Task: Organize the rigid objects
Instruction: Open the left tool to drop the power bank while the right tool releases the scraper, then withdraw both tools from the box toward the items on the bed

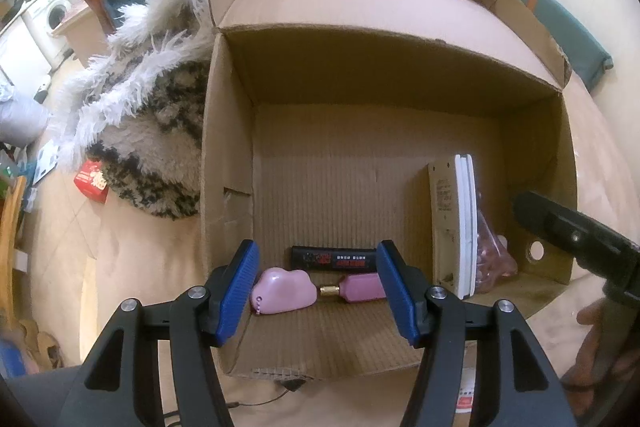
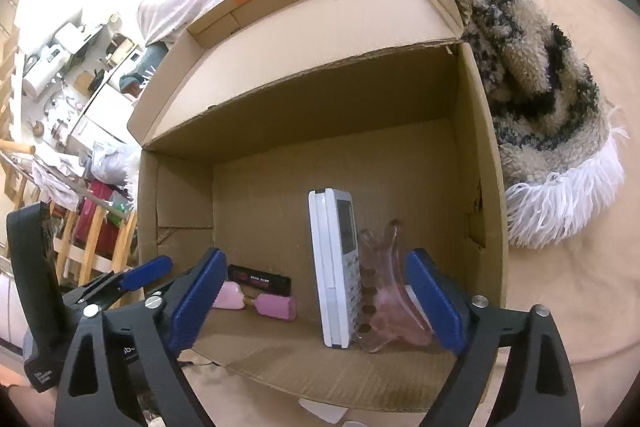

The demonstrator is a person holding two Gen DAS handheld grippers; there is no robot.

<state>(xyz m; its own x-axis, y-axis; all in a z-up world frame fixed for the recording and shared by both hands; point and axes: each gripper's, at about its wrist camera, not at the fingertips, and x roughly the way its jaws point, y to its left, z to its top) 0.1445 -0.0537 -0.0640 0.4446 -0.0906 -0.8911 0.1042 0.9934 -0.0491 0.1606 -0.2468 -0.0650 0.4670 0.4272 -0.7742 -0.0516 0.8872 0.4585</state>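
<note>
L gripper (image 1: 318, 291) hangs over the near end of the cardboard box (image 1: 224, 147), jaws apart, nothing pinched; pink cloud-shaped item (image 1: 282, 291) and pink bottle w/ gold neck (image 1: 356, 289) lie on the box floor betw its blue pads, black bar (image 1: 334, 259) just behind them. R gripper (image 2: 314, 303) spread wide, empty, framing the white remote (image 2: 334, 271) standing on edge and the clear pink hair claw (image 2: 384, 303) leaning against it. Shaggy rug (image 2: 540, 107) lies beside the box.
</note>
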